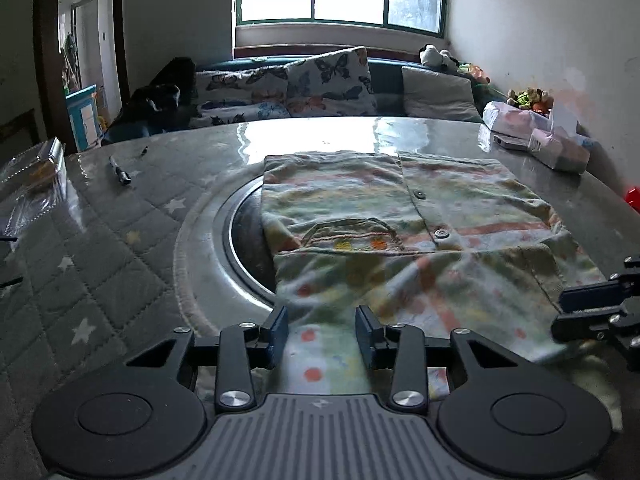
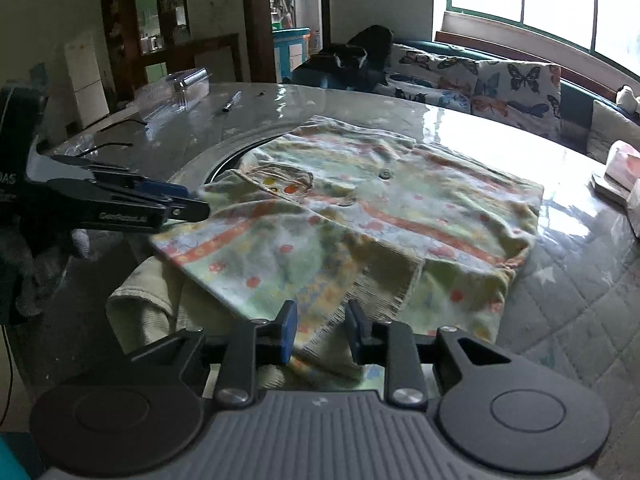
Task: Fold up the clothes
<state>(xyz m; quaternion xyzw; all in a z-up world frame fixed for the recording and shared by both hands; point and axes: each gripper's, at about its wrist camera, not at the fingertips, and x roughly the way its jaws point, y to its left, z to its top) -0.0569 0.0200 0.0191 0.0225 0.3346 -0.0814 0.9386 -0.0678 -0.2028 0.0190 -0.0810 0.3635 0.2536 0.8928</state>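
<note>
A pale green patterned shirt (image 1: 380,208) with orange stripes, a chest pocket and buttons lies on the table, its near part folded over. In the right wrist view the shirt (image 2: 380,208) shows a ribbed cuff near my fingers. My left gripper (image 1: 322,334) is open, its jaws apart over the near edge of the cloth. My right gripper (image 2: 320,332) is open too, with cloth lying between its jaws. The right gripper also shows at the right edge of the left wrist view (image 1: 592,308). The left gripper shows at the left of the right wrist view (image 2: 176,200).
The table (image 1: 120,240) has a quilted star cover under clear plastic and a round metal inset (image 1: 236,240). A pen (image 1: 120,170) and a plastic box (image 1: 44,168) lie far left. Tissue packs (image 1: 556,148) sit far right. A sofa with cushions (image 1: 328,80) stands behind.
</note>
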